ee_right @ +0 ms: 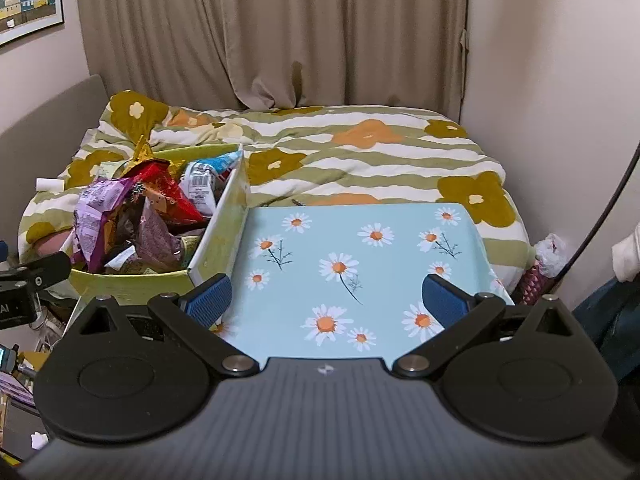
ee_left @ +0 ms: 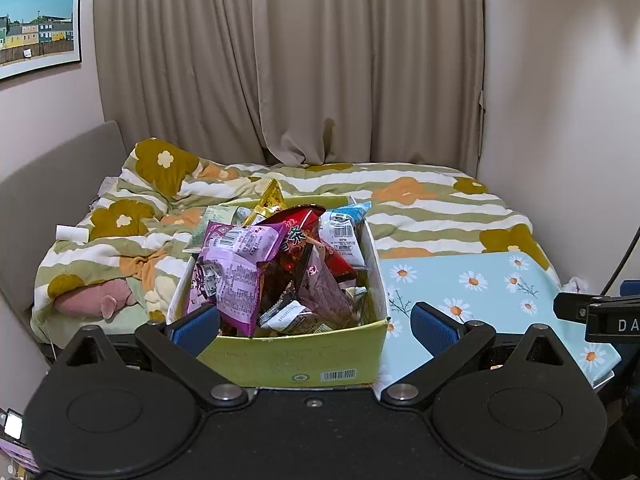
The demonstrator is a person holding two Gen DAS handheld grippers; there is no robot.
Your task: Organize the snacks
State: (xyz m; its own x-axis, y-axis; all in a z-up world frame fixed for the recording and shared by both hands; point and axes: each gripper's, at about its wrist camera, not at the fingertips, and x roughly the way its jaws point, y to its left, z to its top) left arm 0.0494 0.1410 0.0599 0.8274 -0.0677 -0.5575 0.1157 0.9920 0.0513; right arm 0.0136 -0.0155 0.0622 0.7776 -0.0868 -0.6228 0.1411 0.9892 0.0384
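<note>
Now both the left gripper (ee_left: 315, 322) and right gripper (ee_right: 326, 300) gape wide, holding nothing; snack packets (ee_left: 256, 264) fill the yellow-green box (ee_left: 288, 354), centre frame, beside the daisy-print table (ee_right: 360, 248).

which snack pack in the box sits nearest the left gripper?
The purple packet, at the box's near-left corner just beyond the left gripper's left finger. The dark red bag and blue-white pack lie farther back.
</note>
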